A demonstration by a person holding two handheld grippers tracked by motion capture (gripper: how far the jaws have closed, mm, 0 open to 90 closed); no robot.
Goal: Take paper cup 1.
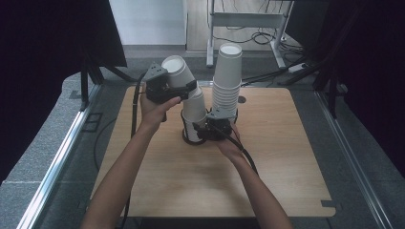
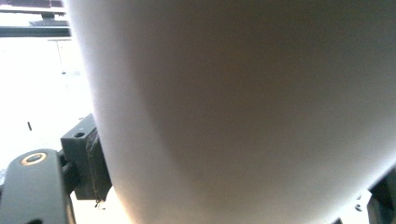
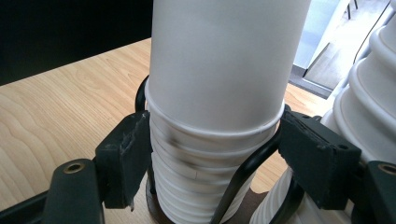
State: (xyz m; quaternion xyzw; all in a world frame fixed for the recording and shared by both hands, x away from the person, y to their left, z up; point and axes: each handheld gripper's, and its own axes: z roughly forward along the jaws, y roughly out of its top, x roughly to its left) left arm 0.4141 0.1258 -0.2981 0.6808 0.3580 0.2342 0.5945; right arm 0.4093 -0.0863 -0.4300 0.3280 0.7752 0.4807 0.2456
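My left gripper point(image 1: 185, 87) is shut on a white paper cup point(image 1: 177, 71) that tilts to the left, its open rim up and its base still meeting the short cup stack point(image 1: 195, 114) below. In the left gripper view the cup wall point(image 2: 243, 107) sits between the jaws of that gripper point(image 2: 231, 184). The short stack stands in a black wire holder point(image 1: 190, 140). My right gripper point(image 1: 206, 128) is shut on that stack from the right. In the right gripper view its pads press the ribbed rims of the stack point(image 3: 187, 168), just below the top cup point(image 3: 219, 60).
A tall stack of white cups point(image 1: 227, 81) stands just right of the holder, close behind the right gripper, and shows at the edge of the right gripper view point(image 3: 364, 107). The wooden table point(image 1: 191, 191) ends at dark curtains and floor cables beyond.
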